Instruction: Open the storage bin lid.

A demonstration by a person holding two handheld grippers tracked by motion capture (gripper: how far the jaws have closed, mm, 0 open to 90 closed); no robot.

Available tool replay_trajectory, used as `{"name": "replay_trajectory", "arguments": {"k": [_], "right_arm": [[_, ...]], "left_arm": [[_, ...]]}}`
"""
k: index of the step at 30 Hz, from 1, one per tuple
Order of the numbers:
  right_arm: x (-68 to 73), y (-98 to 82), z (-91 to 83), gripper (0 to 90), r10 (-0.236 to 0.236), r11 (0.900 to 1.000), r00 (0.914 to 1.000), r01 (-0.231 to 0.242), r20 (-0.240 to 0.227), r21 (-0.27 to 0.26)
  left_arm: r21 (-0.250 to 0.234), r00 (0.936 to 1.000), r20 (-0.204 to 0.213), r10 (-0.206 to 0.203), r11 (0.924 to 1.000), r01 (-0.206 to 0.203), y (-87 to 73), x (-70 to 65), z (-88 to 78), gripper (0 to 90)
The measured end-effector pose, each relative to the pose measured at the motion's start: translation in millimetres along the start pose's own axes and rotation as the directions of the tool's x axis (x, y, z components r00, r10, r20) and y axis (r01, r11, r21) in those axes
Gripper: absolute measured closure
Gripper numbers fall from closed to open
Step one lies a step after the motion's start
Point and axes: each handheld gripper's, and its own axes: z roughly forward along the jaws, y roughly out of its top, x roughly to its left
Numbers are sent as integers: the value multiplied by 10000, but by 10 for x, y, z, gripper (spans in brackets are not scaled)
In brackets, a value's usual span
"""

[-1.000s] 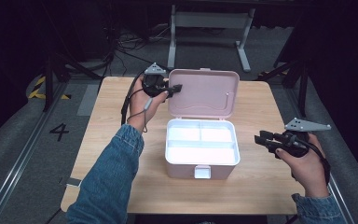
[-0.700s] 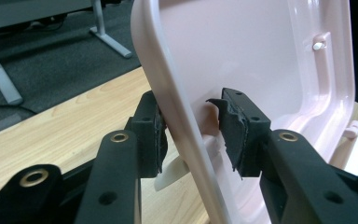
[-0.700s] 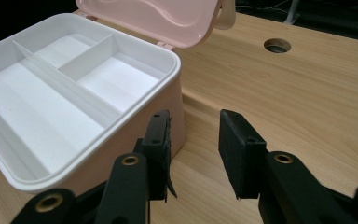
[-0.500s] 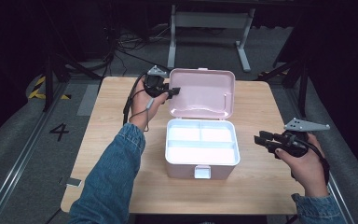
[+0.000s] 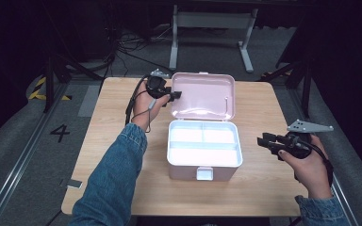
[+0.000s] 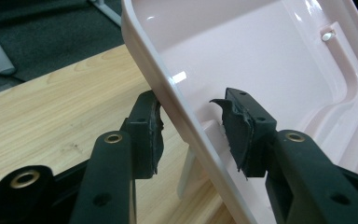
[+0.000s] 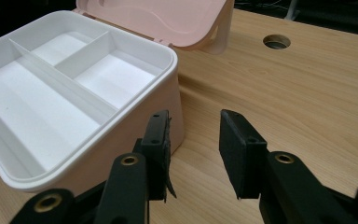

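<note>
A pink storage box (image 5: 188,169) stands mid-table with its lid (image 5: 202,94) swung open toward the far side; white divided compartments inside look empty. My left gripper (image 5: 174,95) is at the lid's left edge. In the left gripper view its jaws have just been opening and now straddle the lid's rim (image 6: 177,100) without pressing on it, so the gripper (image 6: 193,126) is open. My right gripper (image 5: 262,141) hovers right of the box, open, with nothing between its jaws (image 7: 193,149). The box rim (image 7: 165,51) lies just left of them.
The wooden table (image 5: 264,108) has bare room on both sides of the box. A round hole (image 7: 276,42) sits in the tabletop behind the box. A white latch (image 5: 204,173) hangs on the box front. Dark floor and a metal stand lie beyond the far edge.
My left hand has sunk a little at the lid's left edge, and the lid has tipped slightly further back. The right hand has stayed put.
</note>
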Motion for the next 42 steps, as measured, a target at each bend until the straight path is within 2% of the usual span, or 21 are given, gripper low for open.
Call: {"name": "replay_trajectory", "arguments": {"k": [3, 7, 16, 19, 26, 28, 29, 31, 36, 42], "right_arm": [[-4, -2, -2, 644, 7, 10000, 10000, -7, -5, -3], [-6, -3, -6, 641, 4, 10000, 10000, -4, -12, -30], [-17, -5, -17, 638, 66, 10000, 10000, -65, 11, -59], [-18, -6, -19, 638, 58, 10000, 10000, -58, 19, -72], [-25, -10, -26, 633, 80, 9999, 10000, -80, 29, -109], [-23, -9, -30, 631, 95, 9999, 10000, -94, 16, -126], [-24, -9, -30, 631, 90, 9999, 10000, -90, 31, -123], [-27, -10, -33, 630, 71, 9999, 10000, -71, 23, -139], [-32, -8, -38, 628, 126, 9998, 9999, -126, 26, -158], [-36, -8, -30, 622, 141, 9998, 9999, -140, 43, -147]], "left_arm": [[87, 10000, -31, 35, 10000, -34, -4, 8, 16, 568], [255, 9997, 78, -227, 9994, 225, -19, 30, 43, 563], [766, 9990, 26, -436, 9961, 433, -52, 54, 106, 530], [922, 9970, 104, -768, 9929, 755, -83, 72, 133, 524], [1477, 9951, -20, -984, 9842, 976, -120, 79, 181, 497], [1603, 9959, -84, -904, 9829, 906, -123, 80, 185, 482], [1606, 9970, -229, -738, 9841, 765, -134, 81, 196, 483], [1638, 9970, -291, -724, 9836, 762, -141, 86, 193, 498], [1632, 9969, -226, -756, 9835, 783, -154, 96, 189, 498], [1214, 9980, -207, -595, 9907, 616, -132, 90, 78, 467]]}}
